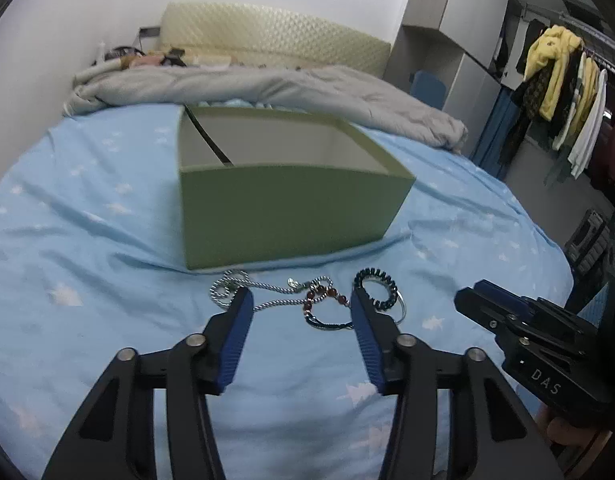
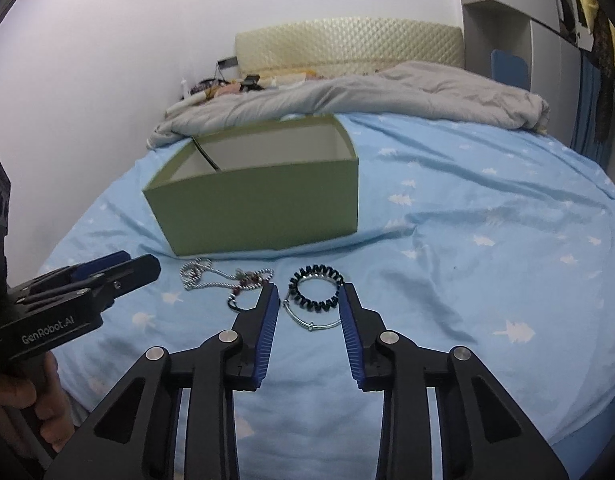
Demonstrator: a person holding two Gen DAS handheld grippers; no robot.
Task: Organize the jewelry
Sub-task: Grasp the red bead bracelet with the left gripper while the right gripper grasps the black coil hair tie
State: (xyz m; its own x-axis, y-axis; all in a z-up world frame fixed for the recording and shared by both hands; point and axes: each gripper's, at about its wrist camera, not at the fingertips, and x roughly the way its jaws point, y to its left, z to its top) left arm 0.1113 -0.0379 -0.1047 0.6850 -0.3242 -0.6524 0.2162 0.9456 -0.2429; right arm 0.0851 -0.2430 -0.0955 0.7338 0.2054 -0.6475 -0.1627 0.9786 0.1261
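A pile of jewelry lies on the blue bedsheet in front of an open green box [image 1: 283, 212] [image 2: 259, 208]. It holds a silver ball chain [image 1: 235, 286] [image 2: 195, 274], a red bead bracelet [image 1: 321, 294] [image 2: 247, 280], a black coil bracelet [image 1: 377, 282] [image 2: 316, 286] and a thin silver bangle [image 2: 311, 323]. My left gripper [image 1: 301, 300] is open, its fingers on either side of the chain and bead bracelet. My right gripper [image 2: 307, 292] is open around the black coil bracelet. Each gripper shows in the other's view, the right [image 1: 507, 320] and the left [image 2: 107, 272].
A grey duvet [image 1: 267, 88] [image 2: 367, 92] is bunched behind the box, below a cream headboard [image 1: 267, 36]. Clothes hang on a rack [image 1: 563, 92] at the right. The bed's edge drops away at the right [image 2: 579, 408].
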